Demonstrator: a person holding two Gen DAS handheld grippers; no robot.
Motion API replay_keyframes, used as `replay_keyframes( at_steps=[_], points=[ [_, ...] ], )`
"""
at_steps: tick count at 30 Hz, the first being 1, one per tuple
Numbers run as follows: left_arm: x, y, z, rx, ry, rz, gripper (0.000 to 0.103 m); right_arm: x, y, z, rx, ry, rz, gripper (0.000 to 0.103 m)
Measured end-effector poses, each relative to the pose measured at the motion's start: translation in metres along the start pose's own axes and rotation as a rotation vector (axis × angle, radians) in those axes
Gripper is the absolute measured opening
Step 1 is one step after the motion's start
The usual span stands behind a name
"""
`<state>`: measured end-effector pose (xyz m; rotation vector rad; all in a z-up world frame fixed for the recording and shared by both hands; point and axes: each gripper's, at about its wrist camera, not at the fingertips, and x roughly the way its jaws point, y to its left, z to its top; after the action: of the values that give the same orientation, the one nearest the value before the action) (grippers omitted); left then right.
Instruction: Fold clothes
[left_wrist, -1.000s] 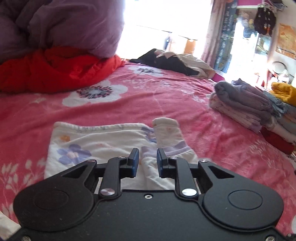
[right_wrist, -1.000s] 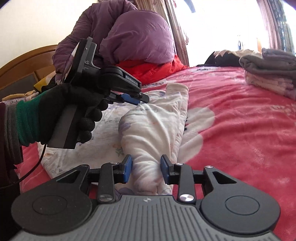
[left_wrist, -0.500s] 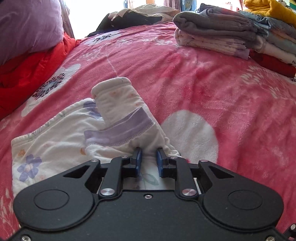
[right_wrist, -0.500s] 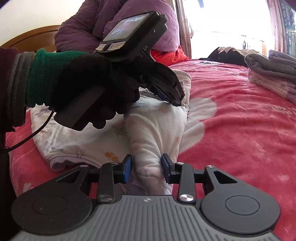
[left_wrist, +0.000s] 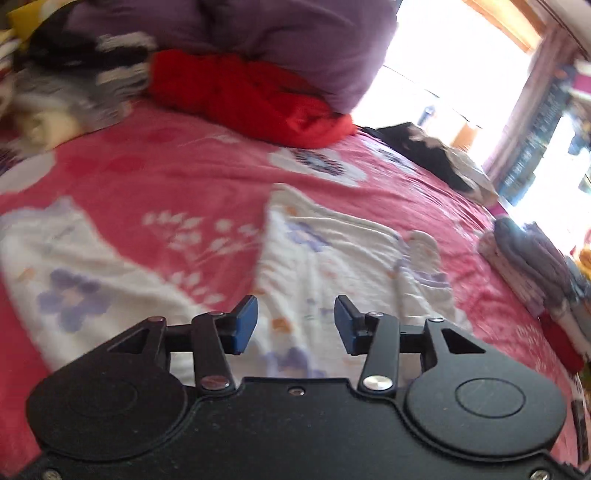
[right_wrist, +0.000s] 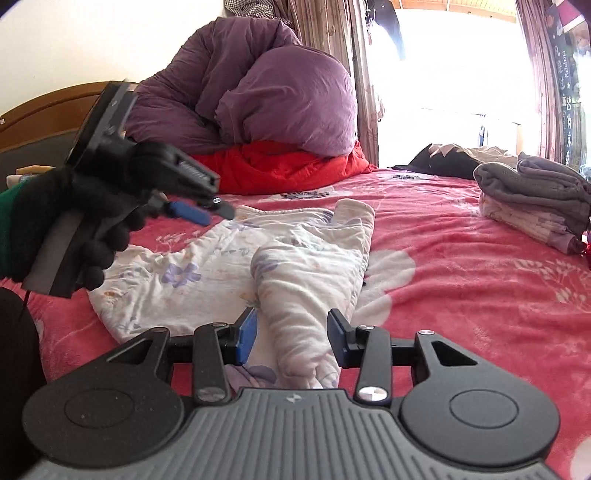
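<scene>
Left gripper: black body, smooth top plate, two round side housings, blue finger pads, silver pivot screws, small screws at the plate corners. Right gripper: same black linkage and blue pads, but a grey ribbed top plate bearing a small mark. Left hand: black knit glove with green cuff, grey and dark sleeve behind it; a thin dark cable hangs beneath the handle

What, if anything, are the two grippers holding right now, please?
Nothing: the left gripper is open above the floral garment; the right gripper straddles its folded sleeve without pressing.
</scene>
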<state>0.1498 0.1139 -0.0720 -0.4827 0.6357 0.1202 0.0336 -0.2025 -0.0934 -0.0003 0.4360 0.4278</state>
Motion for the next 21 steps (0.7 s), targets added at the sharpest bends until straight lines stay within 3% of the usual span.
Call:
replay_keyframes(
  at_steps=[4,8,14,19,21],
  points=[
    [-0.017,0.052,-0.009,-0.215,-0.003,0.141,0.046,-0.004,0.007,-0.003,0.004,0.031,0.053,0.051],
    [-0.027,0.084,-0.01,-0.309,-0.018,0.24,0.046,0.001,0.021,-0.01,0.008,0.088,0.125,0.053],
    [-0.028,0.116,-0.024,-0.427,-0.001,0.197,0.046,0.013,0.022,-0.019,0.062,0.161,0.122,0.053],
    [-0.031,0.129,-0.021,-0.486,-0.086,0.212,0.046,0.017,0.011,-0.025,0.143,0.189,0.107,0.054],
    [-0.027,0.137,-0.017,-0.507,-0.106,0.201,0.041,0.014,0.005,-0.026,0.167,0.185,0.096,0.054]
  ],
)
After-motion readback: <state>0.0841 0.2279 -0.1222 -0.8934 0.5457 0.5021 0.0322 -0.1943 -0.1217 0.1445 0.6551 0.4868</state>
